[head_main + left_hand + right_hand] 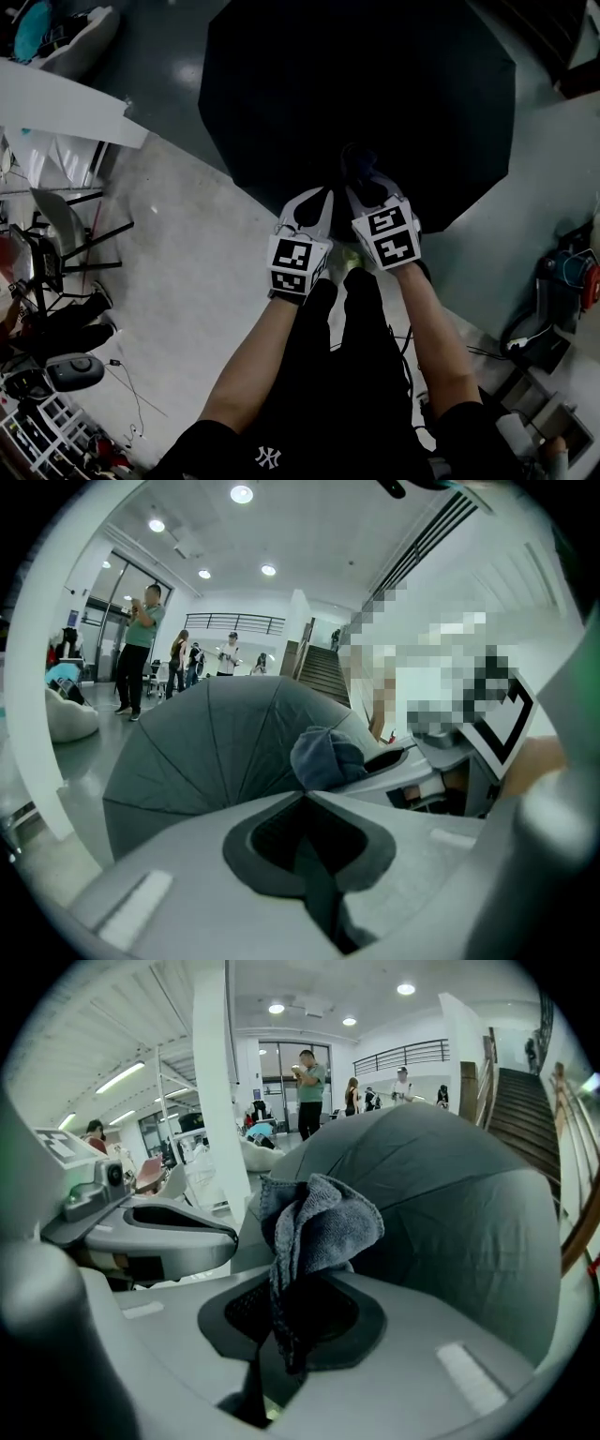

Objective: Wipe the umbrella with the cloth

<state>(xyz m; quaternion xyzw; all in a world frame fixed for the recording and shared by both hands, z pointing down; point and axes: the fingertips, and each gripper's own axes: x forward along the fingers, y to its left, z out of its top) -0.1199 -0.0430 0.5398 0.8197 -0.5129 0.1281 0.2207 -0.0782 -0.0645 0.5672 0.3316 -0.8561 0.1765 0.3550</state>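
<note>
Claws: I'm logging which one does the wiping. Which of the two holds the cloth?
The right claw: its jaws are shut on the grey cloth, which bunches up in front of the umbrella. The left claw is shut on nothing.

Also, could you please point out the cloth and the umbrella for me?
cloth (321,1224), right gripper view, its bunched upper fold.
umbrella (356,89), head view, middle of its canopy.

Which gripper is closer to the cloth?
Right. The right gripper pinches the cloth in its jaws; the left gripper sits beside it, shut and empty, apart from the cloth.
</note>
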